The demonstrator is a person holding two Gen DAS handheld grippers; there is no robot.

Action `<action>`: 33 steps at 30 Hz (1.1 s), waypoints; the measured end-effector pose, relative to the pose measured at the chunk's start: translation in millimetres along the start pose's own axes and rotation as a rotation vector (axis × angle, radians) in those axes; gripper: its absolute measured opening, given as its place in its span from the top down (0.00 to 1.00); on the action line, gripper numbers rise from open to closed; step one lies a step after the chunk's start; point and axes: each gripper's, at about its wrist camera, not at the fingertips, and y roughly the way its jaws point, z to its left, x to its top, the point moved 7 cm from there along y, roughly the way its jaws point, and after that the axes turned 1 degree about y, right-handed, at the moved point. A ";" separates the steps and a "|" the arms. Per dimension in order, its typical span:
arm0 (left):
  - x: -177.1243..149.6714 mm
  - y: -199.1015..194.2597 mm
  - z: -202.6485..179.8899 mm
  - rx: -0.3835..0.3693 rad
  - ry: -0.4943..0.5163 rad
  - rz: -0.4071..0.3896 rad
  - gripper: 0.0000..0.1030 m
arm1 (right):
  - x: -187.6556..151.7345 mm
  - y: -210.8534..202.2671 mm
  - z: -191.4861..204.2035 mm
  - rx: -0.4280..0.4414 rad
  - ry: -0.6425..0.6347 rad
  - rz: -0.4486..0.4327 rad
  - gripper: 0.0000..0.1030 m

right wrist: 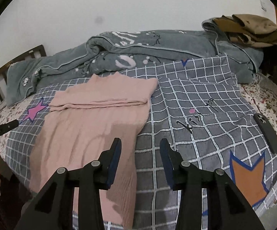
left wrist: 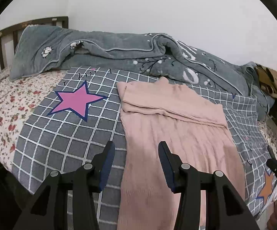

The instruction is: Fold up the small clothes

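Note:
A pink ribbed garment point(left wrist: 176, 134) lies flat on a grey checked blanket point(left wrist: 61, 134), its far part folded over into a band. It also shows in the right wrist view point(right wrist: 92, 126). My left gripper point(left wrist: 136, 149) is open and empty, held above the garment's near left edge. My right gripper point(right wrist: 140, 147) is open and empty, above the garment's near right edge. The right gripper's tip shows at the far right of the left wrist view point(left wrist: 276, 164). The left gripper's tip shows at the left of the right wrist view point(right wrist: 4, 128).
A rumpled grey quilt point(left wrist: 119, 53) lies along the wall behind the blanket. A brown garment point(right wrist: 253, 28) sits on the quilt's right end. A black phone point(right wrist: 266, 134) lies at the bed's right. A flowered sheet point(left wrist: 4, 105) and dark headboard point(left wrist: 0, 42) are at the left.

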 end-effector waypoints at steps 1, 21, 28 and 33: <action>-2.2 -4.7 -2.6 0.005 0.012 -0.002 0.56 | -1.5 -5.1 0.4 -0.001 -0.002 -0.004 0.60; -38.0 -76.9 -14.2 0.076 0.061 -0.040 0.44 | -42.9 -69.2 16.8 0.048 -0.026 -0.001 0.60; -49.7 -47.6 5.5 0.053 0.031 0.008 0.43 | -54.2 -59.8 19.6 0.035 -0.033 0.000 0.60; -60.6 -25.0 23.3 0.008 -0.024 0.047 0.43 | -63.8 -36.7 15.4 0.039 -0.020 0.039 0.71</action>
